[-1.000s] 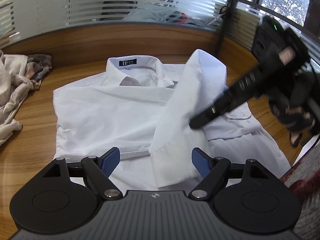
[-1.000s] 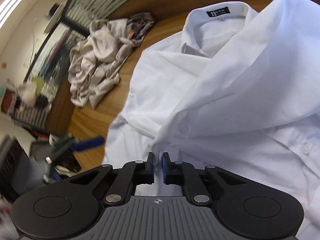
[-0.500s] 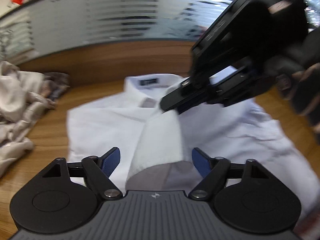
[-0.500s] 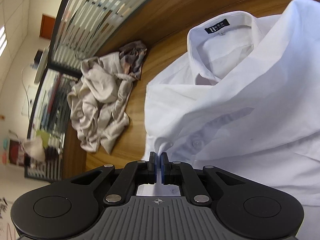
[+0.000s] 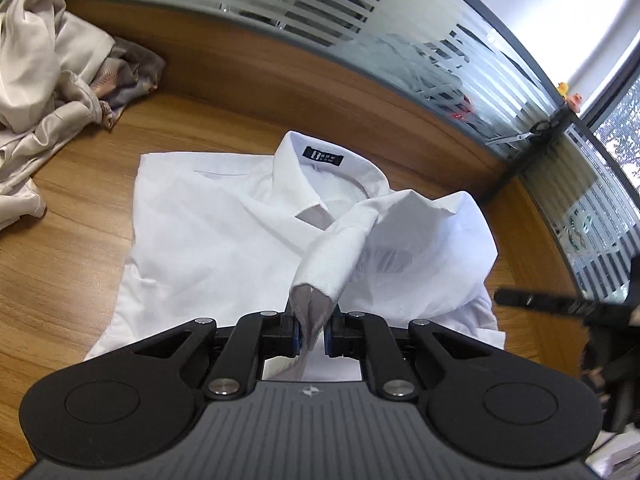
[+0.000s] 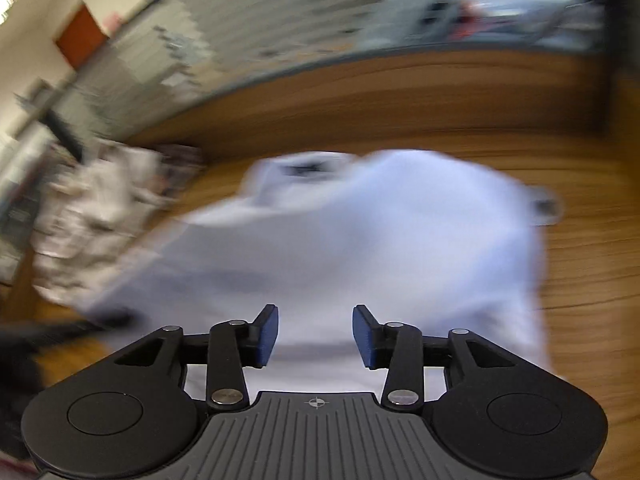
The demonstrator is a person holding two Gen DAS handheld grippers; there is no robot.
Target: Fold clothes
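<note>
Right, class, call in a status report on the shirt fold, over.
Left gripper has just closed on the sleeve cuff. Right gripper has just opened, nothing between the pads. White shirt partly folded on the desk. Nothing in the way.

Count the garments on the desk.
2 clear: white shirt laid flat mid-desk, its sleeve lifted; beige garment crumpled at far left. A patterned cloth beside it may be a third.
</note>
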